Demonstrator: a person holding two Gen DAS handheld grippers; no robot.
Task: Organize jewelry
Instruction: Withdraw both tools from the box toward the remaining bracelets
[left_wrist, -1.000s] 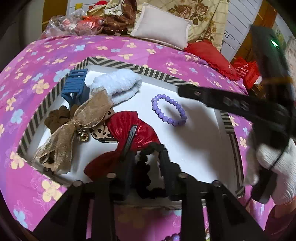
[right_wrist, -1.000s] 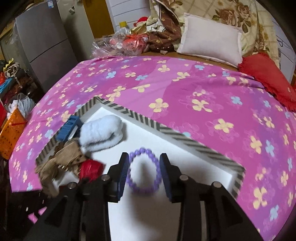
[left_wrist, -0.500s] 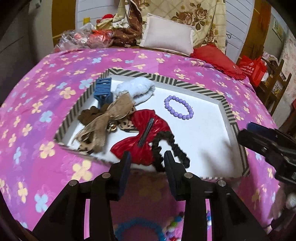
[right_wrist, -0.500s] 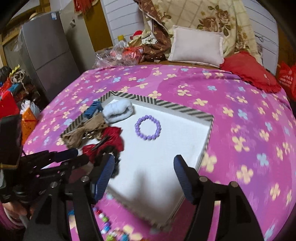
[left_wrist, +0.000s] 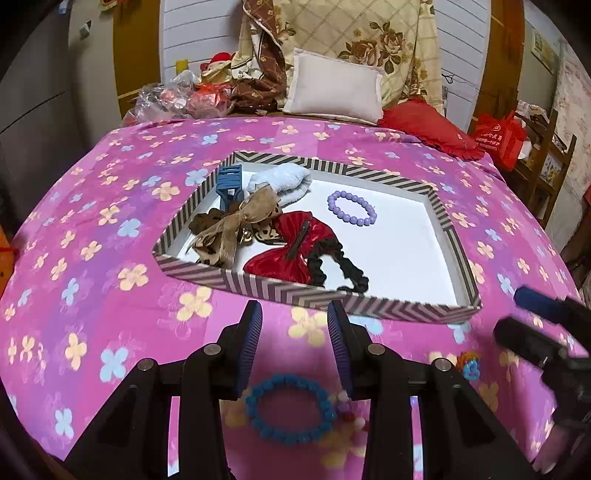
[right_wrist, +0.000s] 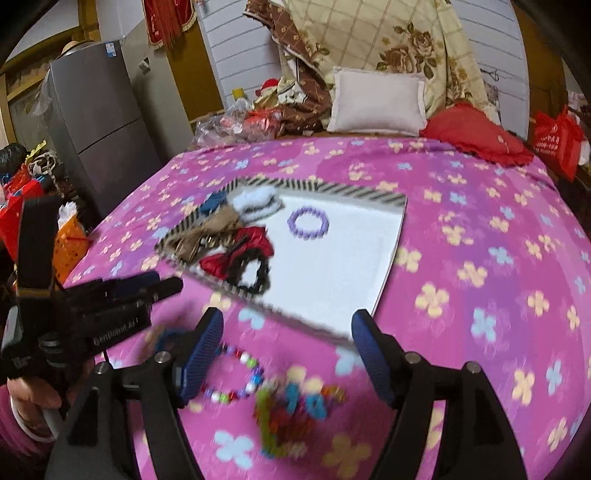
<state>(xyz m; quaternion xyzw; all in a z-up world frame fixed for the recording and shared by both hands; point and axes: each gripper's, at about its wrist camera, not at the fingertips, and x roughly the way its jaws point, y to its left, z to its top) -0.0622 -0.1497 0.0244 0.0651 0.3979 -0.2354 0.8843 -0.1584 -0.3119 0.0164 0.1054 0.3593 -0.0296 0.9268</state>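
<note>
hovering level over the bedspread, both tongs, left and right, gape empty near the tray.

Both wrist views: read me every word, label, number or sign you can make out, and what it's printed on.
White lettering on the left gripper body, right wrist view: blurred, not readable with confidence.
Red bag by the bed: white round logo and lines of print, too small to read.
Sticker on the grey fridge: too small to read.
Nothing legible on the striped tray or the jewelry.
</note>
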